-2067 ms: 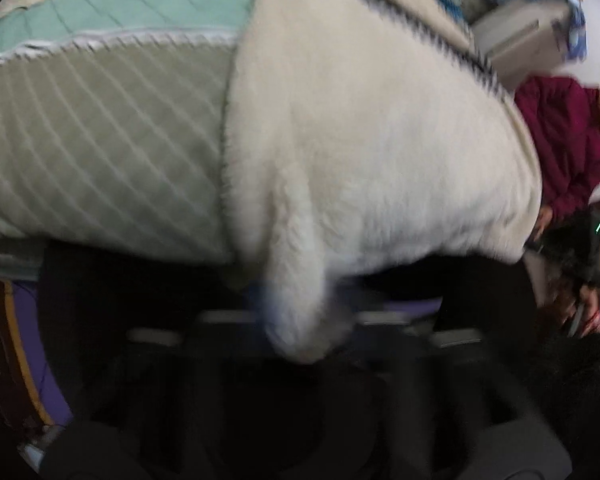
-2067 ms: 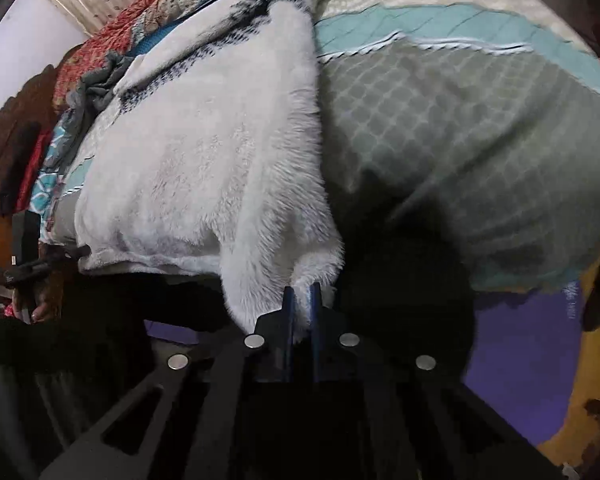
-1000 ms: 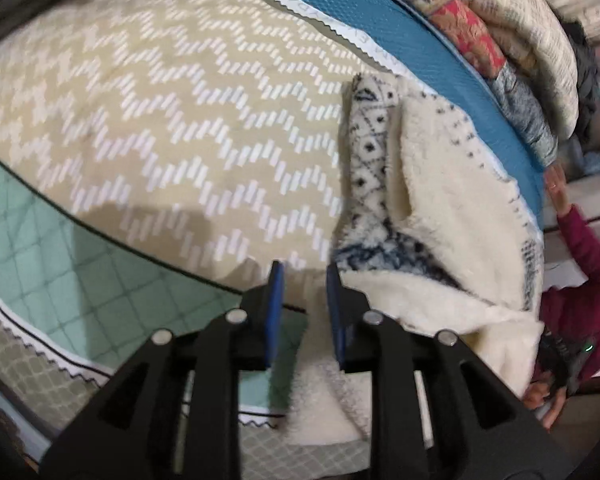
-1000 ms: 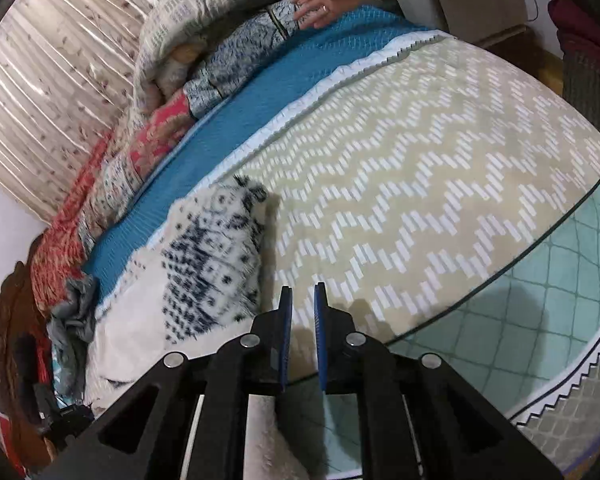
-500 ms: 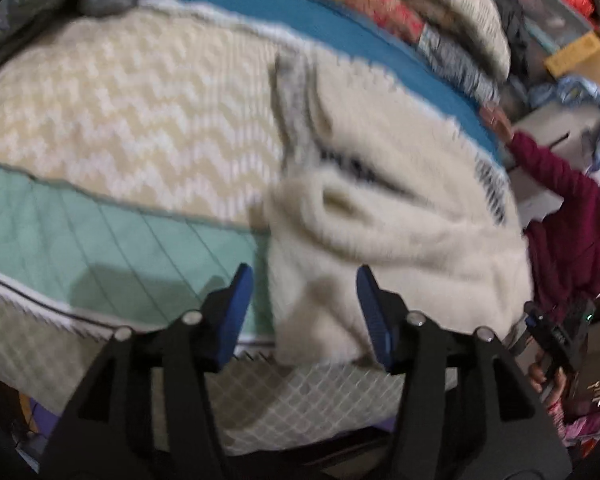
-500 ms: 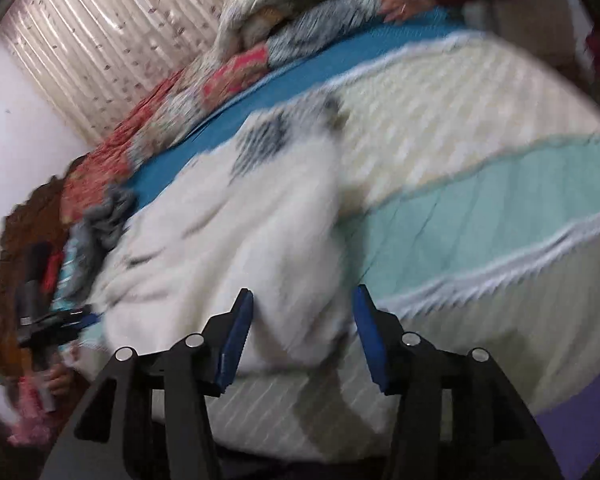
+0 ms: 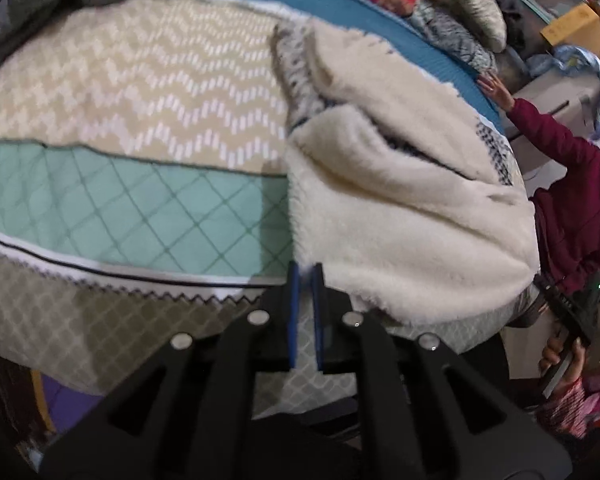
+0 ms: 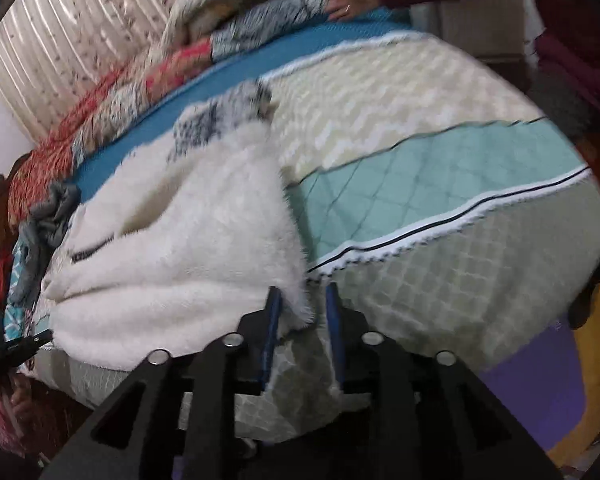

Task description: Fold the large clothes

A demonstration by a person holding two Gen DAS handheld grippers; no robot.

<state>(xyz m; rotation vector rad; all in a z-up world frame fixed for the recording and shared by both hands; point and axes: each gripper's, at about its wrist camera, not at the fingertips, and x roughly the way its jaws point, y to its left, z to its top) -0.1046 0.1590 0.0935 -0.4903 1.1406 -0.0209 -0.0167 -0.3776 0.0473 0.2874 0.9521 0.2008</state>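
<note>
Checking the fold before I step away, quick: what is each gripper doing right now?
Left gripper: shut at the near edge of the cream fleece garment; any grip cannot be told.
Right gripper: open, just opened, the garment's corner between its jaws.

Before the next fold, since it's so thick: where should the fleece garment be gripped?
Take the fleece garment by its near corner at the bed's front edge, coming from the foot of the bed. Only a thin corner hangs free there; elsewhere it's bulky and doubled. The right gripper already straddles that corner, jaws just opening; the left gripper is shut beside the hem.
</note>
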